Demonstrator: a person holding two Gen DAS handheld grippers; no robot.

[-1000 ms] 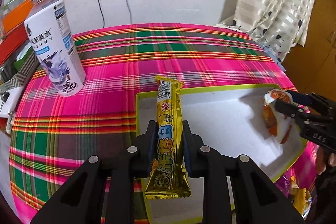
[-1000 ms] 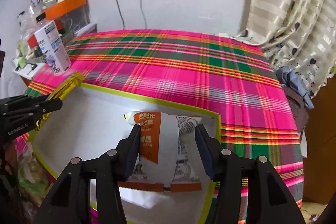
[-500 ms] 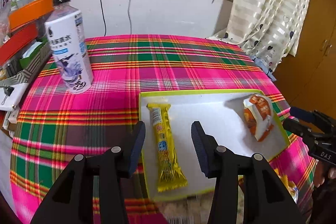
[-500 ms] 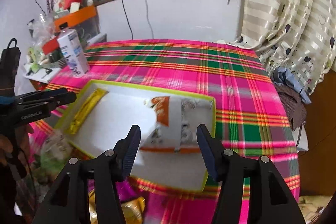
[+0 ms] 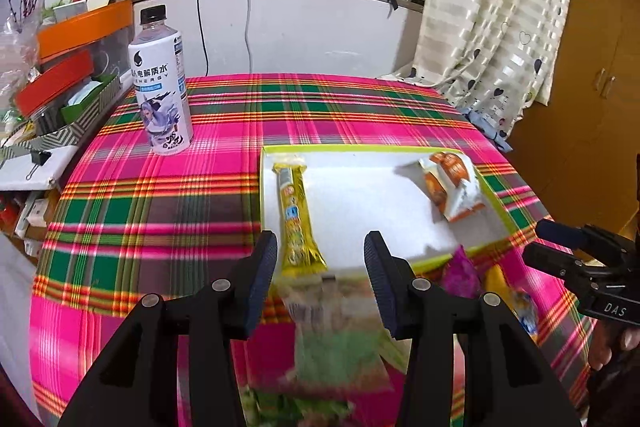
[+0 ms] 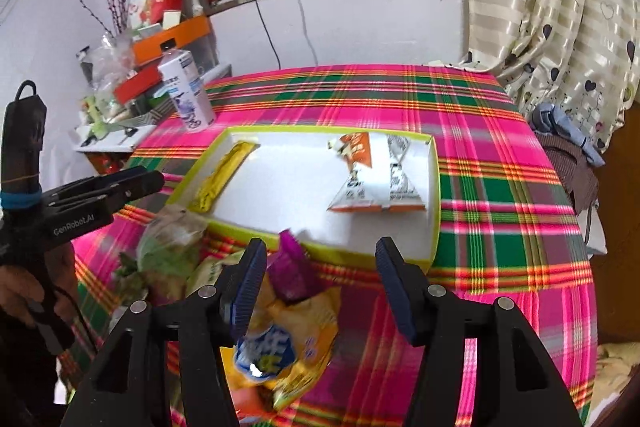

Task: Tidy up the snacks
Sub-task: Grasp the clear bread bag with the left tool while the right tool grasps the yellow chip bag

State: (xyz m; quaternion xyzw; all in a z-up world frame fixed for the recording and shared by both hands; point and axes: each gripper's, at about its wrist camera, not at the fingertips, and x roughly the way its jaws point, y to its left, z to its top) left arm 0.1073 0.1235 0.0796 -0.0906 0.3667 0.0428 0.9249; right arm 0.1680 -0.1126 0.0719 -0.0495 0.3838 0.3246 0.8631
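Note:
A white tray with a lime rim (image 5: 360, 148) (image 6: 435, 187) lies on the plaid table. In it are a long yellow snack bar (image 5: 296, 219) (image 6: 224, 179) at the left and an orange-and-white packet (image 5: 454, 187) (image 6: 368, 179) at the right. My left gripper (image 5: 320, 243) is open and empty, hovering over the tray's near edge and a blurred green bag (image 5: 336, 347). My right gripper (image 6: 320, 247) has its jaws opening with nothing gripped. It hangs above a purple packet (image 6: 294, 271) and a yellow bag (image 6: 296, 339) in front of the tray.
A white drink bottle (image 5: 162, 95) (image 6: 186, 91) stands upright at the table's back left. Beside it is a cluttered shelf with orange and red boxes (image 5: 80, 27). A curtain (image 5: 500, 27) hangs at the back right. Several loose snack bags lie along the near table edge.
Both grippers let go of their snacks in the tray and drew back toward the near edge. The yellow bar and the orange-white packet now lie free in the tray.

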